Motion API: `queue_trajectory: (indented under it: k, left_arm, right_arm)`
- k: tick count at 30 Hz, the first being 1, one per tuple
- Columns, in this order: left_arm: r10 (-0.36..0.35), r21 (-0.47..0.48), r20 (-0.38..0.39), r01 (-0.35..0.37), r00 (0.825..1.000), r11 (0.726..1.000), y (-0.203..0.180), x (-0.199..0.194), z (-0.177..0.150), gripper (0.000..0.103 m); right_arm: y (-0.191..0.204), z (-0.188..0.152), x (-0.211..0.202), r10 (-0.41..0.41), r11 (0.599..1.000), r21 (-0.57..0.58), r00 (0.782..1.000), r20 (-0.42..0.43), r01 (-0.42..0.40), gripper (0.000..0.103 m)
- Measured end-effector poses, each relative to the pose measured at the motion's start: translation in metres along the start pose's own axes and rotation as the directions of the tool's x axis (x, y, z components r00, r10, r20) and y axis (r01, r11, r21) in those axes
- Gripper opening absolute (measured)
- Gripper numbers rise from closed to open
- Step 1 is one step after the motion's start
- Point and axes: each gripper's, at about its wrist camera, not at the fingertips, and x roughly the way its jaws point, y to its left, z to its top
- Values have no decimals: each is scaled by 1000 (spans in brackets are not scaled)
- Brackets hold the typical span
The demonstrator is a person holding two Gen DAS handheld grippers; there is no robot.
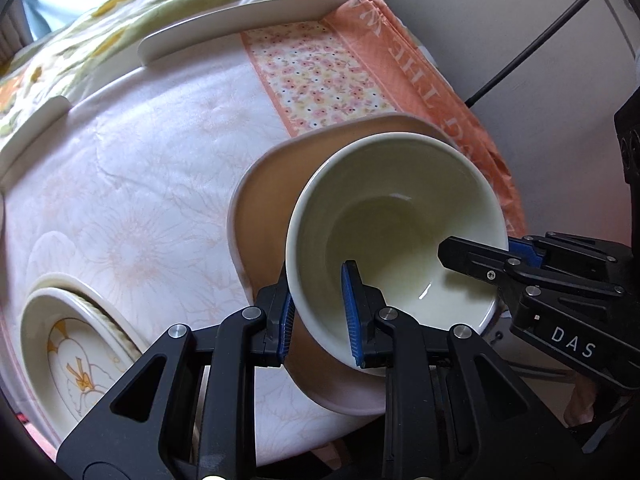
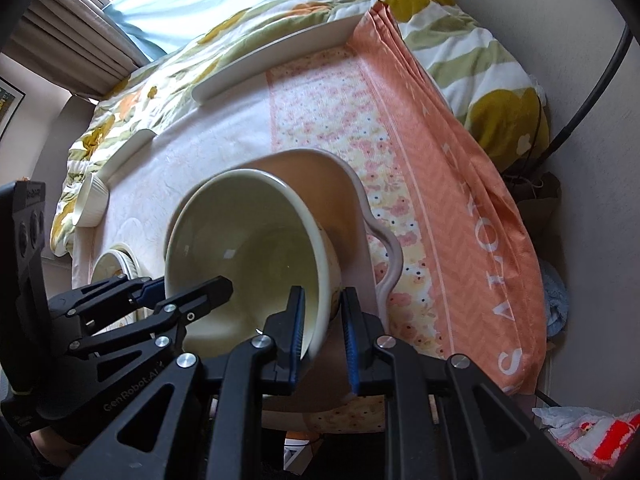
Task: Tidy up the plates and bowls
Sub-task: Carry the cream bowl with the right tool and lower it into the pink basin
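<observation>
A plain cream bowl [image 1: 400, 216] [image 2: 248, 240] is held by both grippers over a pale pink plate [image 1: 264, 208] [image 2: 348, 188] with a wavy rim. My left gripper [image 1: 320, 314] is shut on the bowl's near wall, one blue pad inside and one outside. My right gripper [image 2: 324, 320] is shut on the opposite side of the rim in the same way. Each gripper shows in the other's view: the right gripper [image 1: 480, 254] at the right, the left gripper [image 2: 186, 286] at the left. Whether the bowl's base touches the plate is hidden.
A flower-patterned plate [image 1: 76, 356] [image 2: 116, 264] lies at the near left on the white cloth. Long white plates [image 1: 240, 24] [image 2: 272, 64] line the far edge. A small ribbed bowl [image 2: 90, 204] stands far left. An orange cloth [image 1: 420, 64] [image 2: 460, 184] drapes the right edge.
</observation>
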Motion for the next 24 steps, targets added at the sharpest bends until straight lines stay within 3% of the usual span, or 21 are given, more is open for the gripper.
queue_trajectory:
  k: [14,18,24]
  left_arm:
    - [32,11,22,-32,999,999,0,-3,5,20]
    - [49,11,67,-50,997,999,1,-19,7,20]
    - [15,6,114,-16,993,1000,3,-39,10,20]
  right_arm:
    - [8,1,-1,-64,998,-28,998,2,64,17]
    - [8,2,-12,-107,994,-22,994,30,108,17]
    - [10,5,-21,-97,995,-19,994,44,97,17]
